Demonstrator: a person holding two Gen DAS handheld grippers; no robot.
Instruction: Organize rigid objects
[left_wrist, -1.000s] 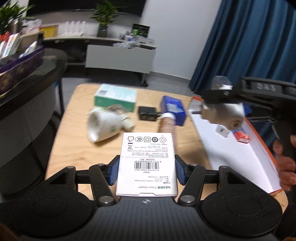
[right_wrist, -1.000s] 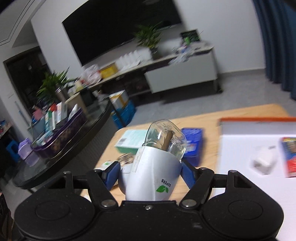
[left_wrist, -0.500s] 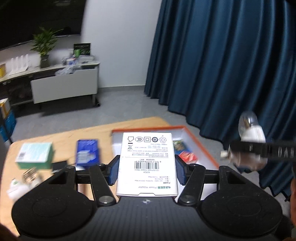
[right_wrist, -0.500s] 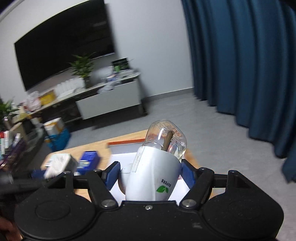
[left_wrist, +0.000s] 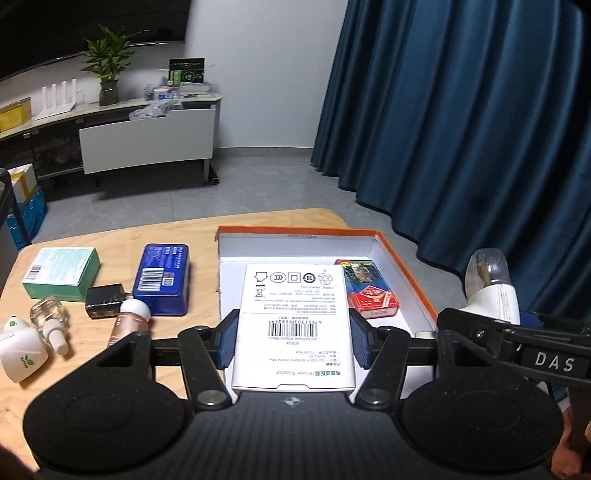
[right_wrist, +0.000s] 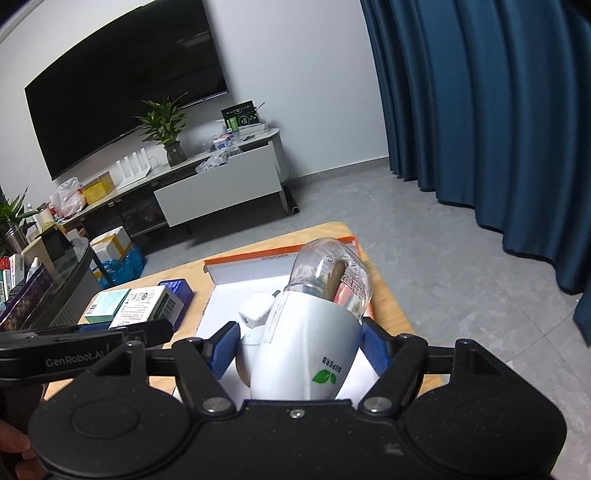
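My left gripper (left_wrist: 294, 339) is shut on a white power adapter box (left_wrist: 293, 295), held over the near left part of an orange-rimmed white tray (left_wrist: 406, 266). A red card pack (left_wrist: 369, 295) lies in the tray. My right gripper (right_wrist: 301, 347) is shut on a white mosquito-repellent heater with a clear bottle (right_wrist: 306, 347), above the tray's (right_wrist: 258, 256) near right side. A white plug adapter (right_wrist: 255, 310) lies in the tray just beyond it. In the left wrist view the right gripper (left_wrist: 491, 317) shows at the tray's right edge.
Left of the tray on the wooden table lie a teal box (left_wrist: 61, 273), a blue tin (left_wrist: 162, 280), a black charger (left_wrist: 105, 304), a pink white-capped bottle (left_wrist: 129, 321), a small clear bottle (left_wrist: 50, 317) and a second white heater (left_wrist: 20, 354). Blue curtains hang at right.
Both grippers swung right, from over the cluttered part of the table to over the tray. Each kept its hold on the same thing.
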